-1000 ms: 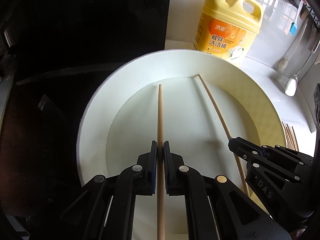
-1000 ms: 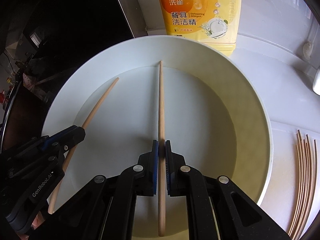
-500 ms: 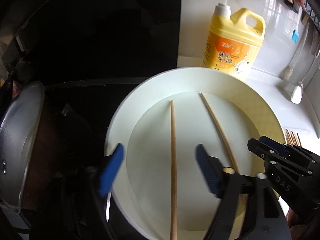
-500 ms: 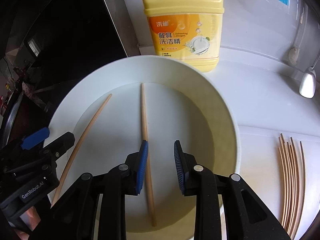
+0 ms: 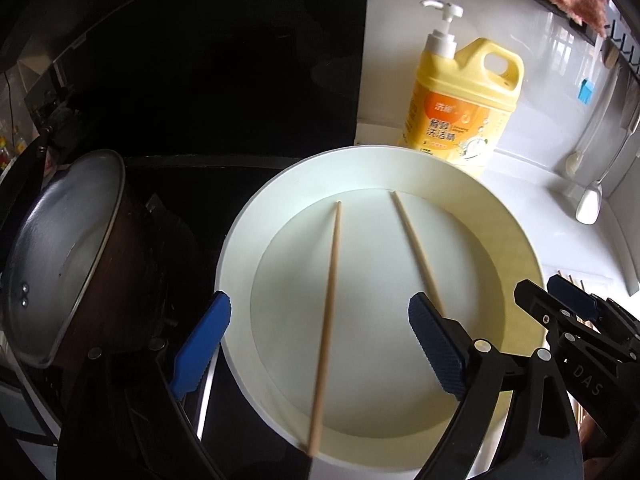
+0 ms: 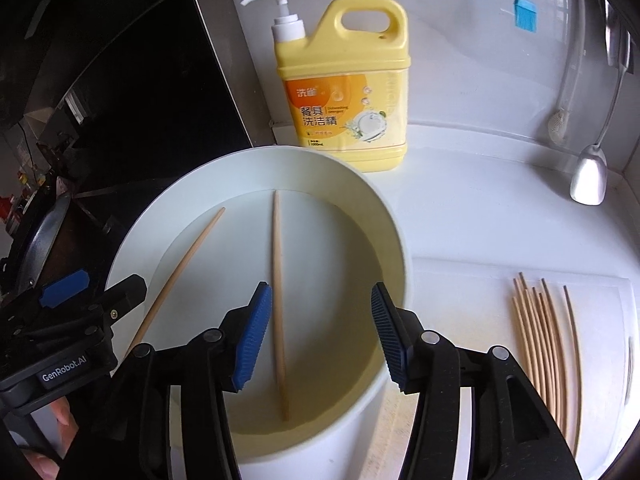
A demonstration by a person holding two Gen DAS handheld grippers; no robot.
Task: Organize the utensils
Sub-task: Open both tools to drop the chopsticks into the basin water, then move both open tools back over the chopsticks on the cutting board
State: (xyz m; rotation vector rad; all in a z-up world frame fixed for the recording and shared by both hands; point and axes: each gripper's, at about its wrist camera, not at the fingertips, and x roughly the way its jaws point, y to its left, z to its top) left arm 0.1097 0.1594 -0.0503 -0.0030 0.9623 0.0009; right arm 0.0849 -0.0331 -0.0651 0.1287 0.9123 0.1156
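Round white basin (image 6: 400,248): two slim wooden chopsticks (image 6: 278,280) inside. Left gripper (image 5: 320,344), right gripper (image 6: 316,332): ribbed blue pads, jaws just opening, empty. Label "GenRobot.AI".

Kitchen: dish soap (image 6: 343,92), pot (image 5: 60,256)

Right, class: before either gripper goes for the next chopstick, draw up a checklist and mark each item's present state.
1. Left gripper open, its jaws having just opened: ok.
2. Right gripper open, likewise just opened: ok.
3. Both chopsticks released, lying in the white bowl: ok.
4. Chopsticks apart, not crossed: ok.
5. More chopsticks waiting on the counter: ok.
6. Detergent bottle upright behind the bowl: ok.
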